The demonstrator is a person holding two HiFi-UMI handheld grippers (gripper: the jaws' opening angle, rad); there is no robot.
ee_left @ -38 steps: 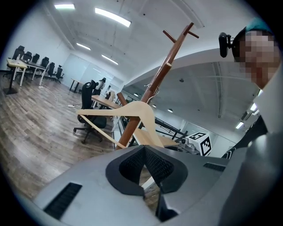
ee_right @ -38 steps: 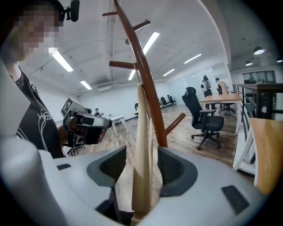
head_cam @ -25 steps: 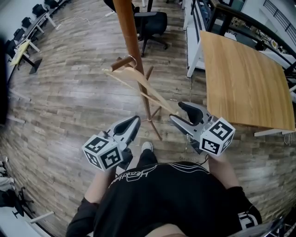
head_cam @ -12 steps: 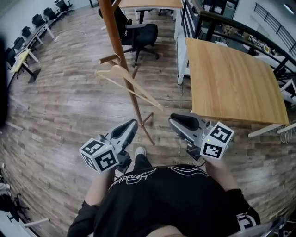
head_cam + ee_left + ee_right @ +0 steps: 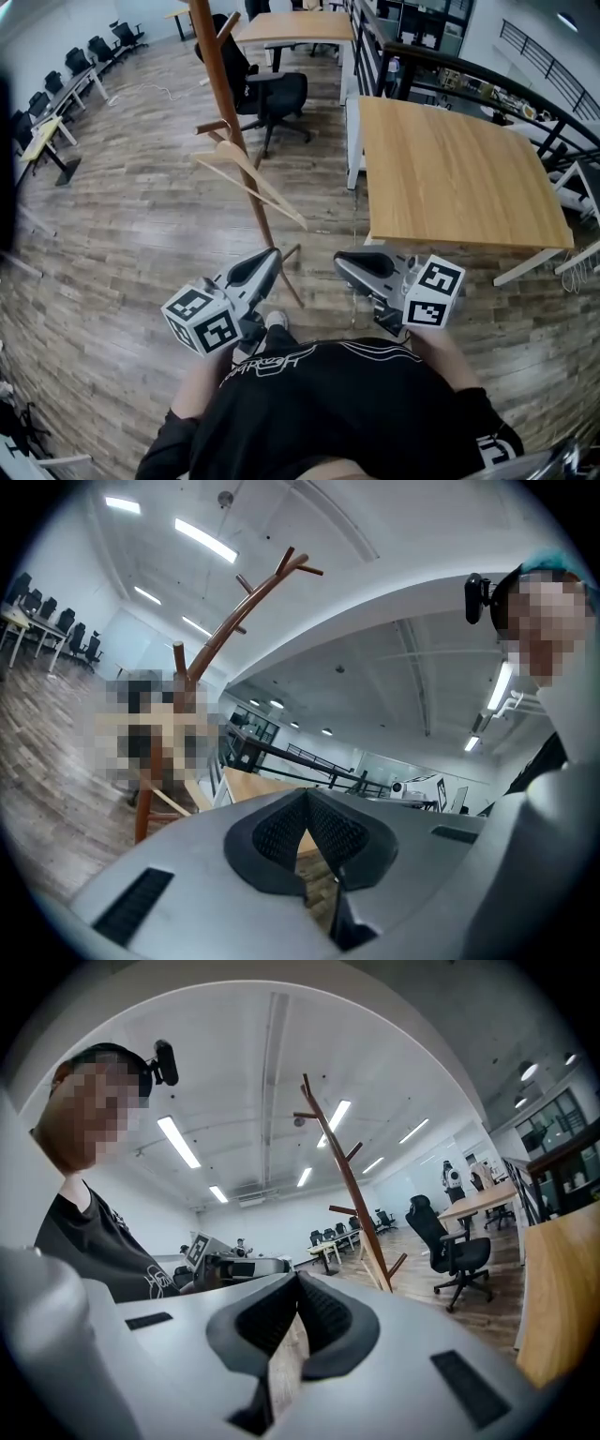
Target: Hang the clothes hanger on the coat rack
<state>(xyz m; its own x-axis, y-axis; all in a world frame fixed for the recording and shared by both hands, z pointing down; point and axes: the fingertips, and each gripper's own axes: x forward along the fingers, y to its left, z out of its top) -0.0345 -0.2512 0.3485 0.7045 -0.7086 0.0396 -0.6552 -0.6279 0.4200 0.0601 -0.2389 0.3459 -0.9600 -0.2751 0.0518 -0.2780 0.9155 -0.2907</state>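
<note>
While the hanger (image 5: 242,157) hangs by its hook from a rack (image 5: 225,103) peg, left hand-held gripper (image 5: 269,256) and right hand-held gripper (image 5: 344,262) sit well apart from it, jaws together, empty.

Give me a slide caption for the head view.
Light wooden clothes hanger hangs on brown wooden coat rack; left gripper and right gripper shut, empty.

One coat rack (image 5: 228,122), one wooden hanger (image 5: 248,178), two wooden tables (image 5: 450,173), one black office chair (image 5: 281,94), a far row of chairs (image 5: 94,47) too small to count, and two grippers: left gripper (image 5: 267,256), right gripper (image 5: 343,263).
</note>
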